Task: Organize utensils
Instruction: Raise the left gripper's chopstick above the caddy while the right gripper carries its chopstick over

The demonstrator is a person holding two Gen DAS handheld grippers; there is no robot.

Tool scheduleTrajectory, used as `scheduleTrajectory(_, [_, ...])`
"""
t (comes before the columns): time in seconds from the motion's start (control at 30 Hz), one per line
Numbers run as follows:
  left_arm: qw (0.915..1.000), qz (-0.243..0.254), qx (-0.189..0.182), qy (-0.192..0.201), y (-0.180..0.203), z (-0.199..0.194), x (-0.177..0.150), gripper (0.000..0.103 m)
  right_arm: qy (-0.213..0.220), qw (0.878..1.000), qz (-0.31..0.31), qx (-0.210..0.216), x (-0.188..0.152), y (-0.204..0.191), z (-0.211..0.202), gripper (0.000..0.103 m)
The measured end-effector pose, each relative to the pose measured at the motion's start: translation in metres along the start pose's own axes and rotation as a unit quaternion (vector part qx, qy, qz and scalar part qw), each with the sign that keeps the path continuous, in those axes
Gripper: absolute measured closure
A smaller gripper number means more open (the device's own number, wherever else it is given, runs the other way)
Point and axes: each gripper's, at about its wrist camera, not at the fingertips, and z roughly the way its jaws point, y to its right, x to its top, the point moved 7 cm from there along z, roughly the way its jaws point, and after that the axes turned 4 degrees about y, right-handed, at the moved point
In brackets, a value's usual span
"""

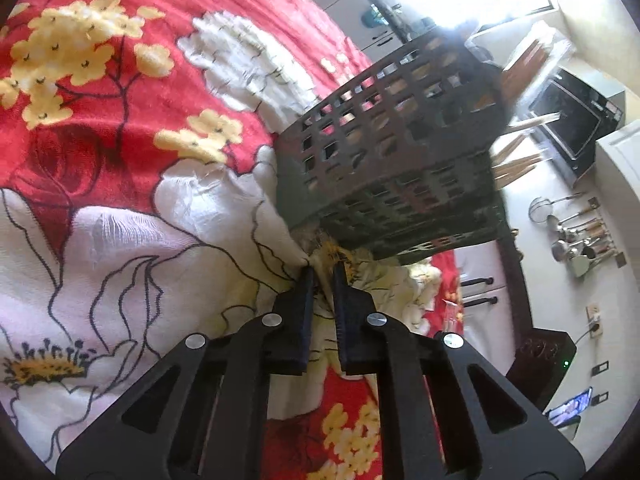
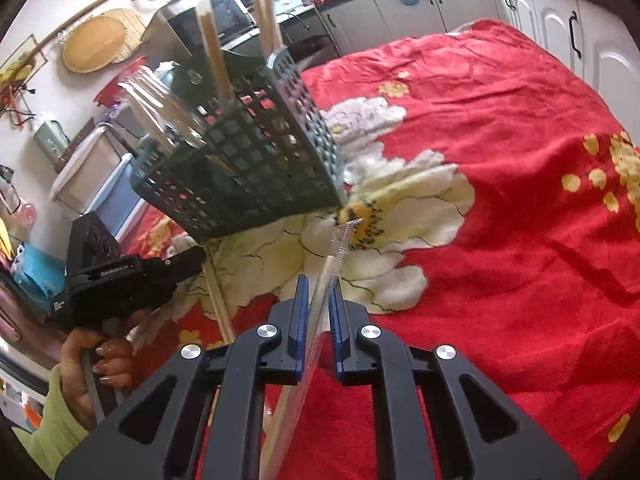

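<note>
Utensils here are wooden sticks in clear plastic sleeves, several standing in a dark green lattice basket (image 2: 256,160) whose walls are a grid of square holes; their tan ends (image 1: 520,160) poke out of its open top. The basket is tipped over at a slant on the red floral cloth (image 2: 500,200) that covers the desk, resting at the edge of a large white flower print.

Beyond the cloth I see white cabinets with black handles (image 2: 528,20), a microwave (image 1: 572,120), ladles hung on the wall (image 1: 576,236) and a round woven tray (image 2: 96,44).

My right gripper (image 2: 320,280) has its blue-padded fingers nearly closed on one sleeved stick (image 2: 338,248), whose clear serrated tip reaches out past them towards the basket's lower corner. My left gripper (image 1: 322,270) has its fingers drawn almost together, pinching a fold of the cloth just below the basket's bottom edge. In the right wrist view my left hand (image 2: 92,360), in a pale green sleeve, grasps that gripper's handle beside the basket, and another bare stick (image 2: 218,300) lies on the cloth nearby
</note>
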Motion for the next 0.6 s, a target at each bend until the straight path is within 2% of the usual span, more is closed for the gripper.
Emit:
scheduleTrajectory(0.23, [0.9967,0.063,-0.015,0.048,0.043,-0.033,0.006,0.099,0.021,0.999,-0.022,0.015,0.010,-0.020,-0.012,0.095])
scheduleTrajectory(0.6, [0.9817,0.159,-0.011,0.105,0.103,-0.065,0.007,0.100,0.065,0.995,-0.074,0.030,0.032,-0.053,-0.036,0.097])
